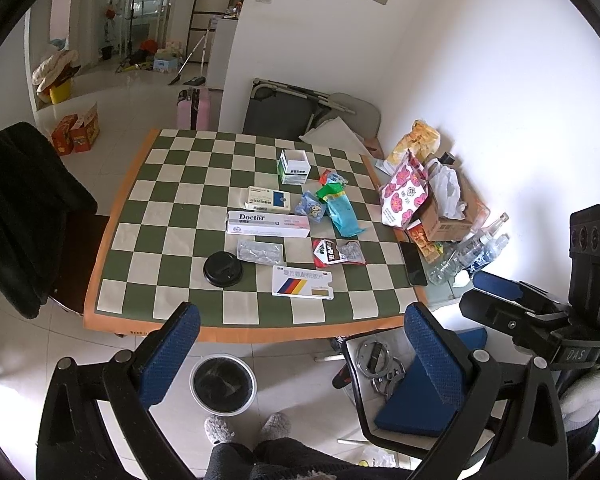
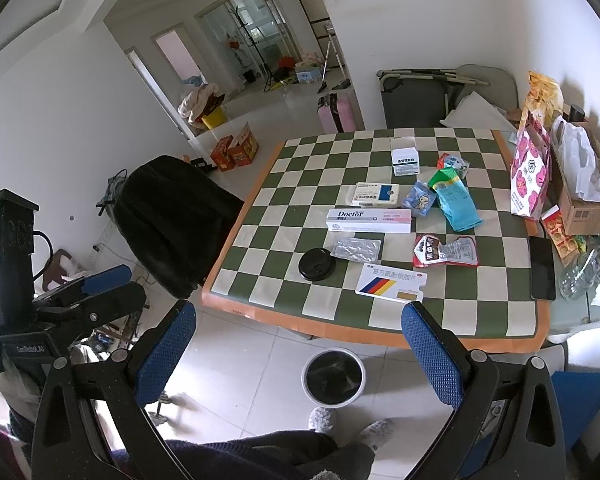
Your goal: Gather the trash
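Note:
Trash lies on the checkered table (image 1: 172,216) (image 2: 284,216): a black cup lid (image 1: 223,269) (image 2: 316,264), a foil blister pack (image 1: 260,252) (image 2: 356,249), a white "Doctor" box (image 1: 267,222) (image 2: 369,220), a flat pill box (image 1: 302,282) (image 2: 391,282), a red wrapper (image 1: 337,252) (image 2: 446,251), a blue-green bag (image 1: 342,212) (image 2: 456,200) and two small boxes. A white bin with a black liner (image 1: 223,385) (image 2: 333,376) stands on the floor below the table's front edge. My left gripper (image 1: 304,356) and right gripper (image 2: 300,356) are open and empty, held above the floor in front of the table.
A black-draped chair (image 1: 28,208) (image 2: 172,216) stands left of the table. A flowered bag (image 1: 406,196) (image 2: 530,176), a cardboard box, a phone (image 1: 413,263) (image 2: 542,266) and plastic bottles (image 1: 472,252) crowd the right side. A blue-seated chair (image 1: 412,404) stands front right.

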The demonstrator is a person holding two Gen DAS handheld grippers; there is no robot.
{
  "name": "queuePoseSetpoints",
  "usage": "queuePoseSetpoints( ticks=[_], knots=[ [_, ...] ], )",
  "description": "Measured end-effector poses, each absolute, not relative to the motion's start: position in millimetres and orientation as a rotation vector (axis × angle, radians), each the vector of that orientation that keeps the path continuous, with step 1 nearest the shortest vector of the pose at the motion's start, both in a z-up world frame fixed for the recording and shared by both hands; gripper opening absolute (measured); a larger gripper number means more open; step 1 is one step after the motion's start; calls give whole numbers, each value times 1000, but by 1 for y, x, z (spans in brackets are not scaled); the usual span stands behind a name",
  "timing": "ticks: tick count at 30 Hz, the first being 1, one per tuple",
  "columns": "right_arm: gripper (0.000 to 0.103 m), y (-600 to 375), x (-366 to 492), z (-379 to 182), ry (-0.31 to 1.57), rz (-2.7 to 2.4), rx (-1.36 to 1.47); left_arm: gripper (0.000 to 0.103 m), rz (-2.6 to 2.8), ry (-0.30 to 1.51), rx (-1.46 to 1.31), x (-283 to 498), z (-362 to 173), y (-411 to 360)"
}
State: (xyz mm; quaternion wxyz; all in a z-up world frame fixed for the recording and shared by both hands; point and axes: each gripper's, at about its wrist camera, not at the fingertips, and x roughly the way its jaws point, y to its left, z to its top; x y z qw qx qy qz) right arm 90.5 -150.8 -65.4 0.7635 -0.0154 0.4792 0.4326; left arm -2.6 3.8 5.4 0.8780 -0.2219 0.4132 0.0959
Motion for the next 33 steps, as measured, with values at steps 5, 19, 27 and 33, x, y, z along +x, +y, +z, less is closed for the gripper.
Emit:
queuePoseSetpoints(
  ticks=[5, 19, 27, 33],
  knots=[
    [103, -151, 91, -66, 1042, 940, -36, 103, 200, 861, -462, -3, 7, 5],
    [103, -149, 91, -68, 1048, 940, -35, 103, 198, 860, -461, -4, 7, 6],
    [103, -149, 91, -69, 1047, 938, -40, 103, 194, 860, -458, -2, 14, 10],
    [103, -148, 91, -70, 1047, 937, -38, 103, 197, 859, -458, -2, 14, 9]
  ],
)
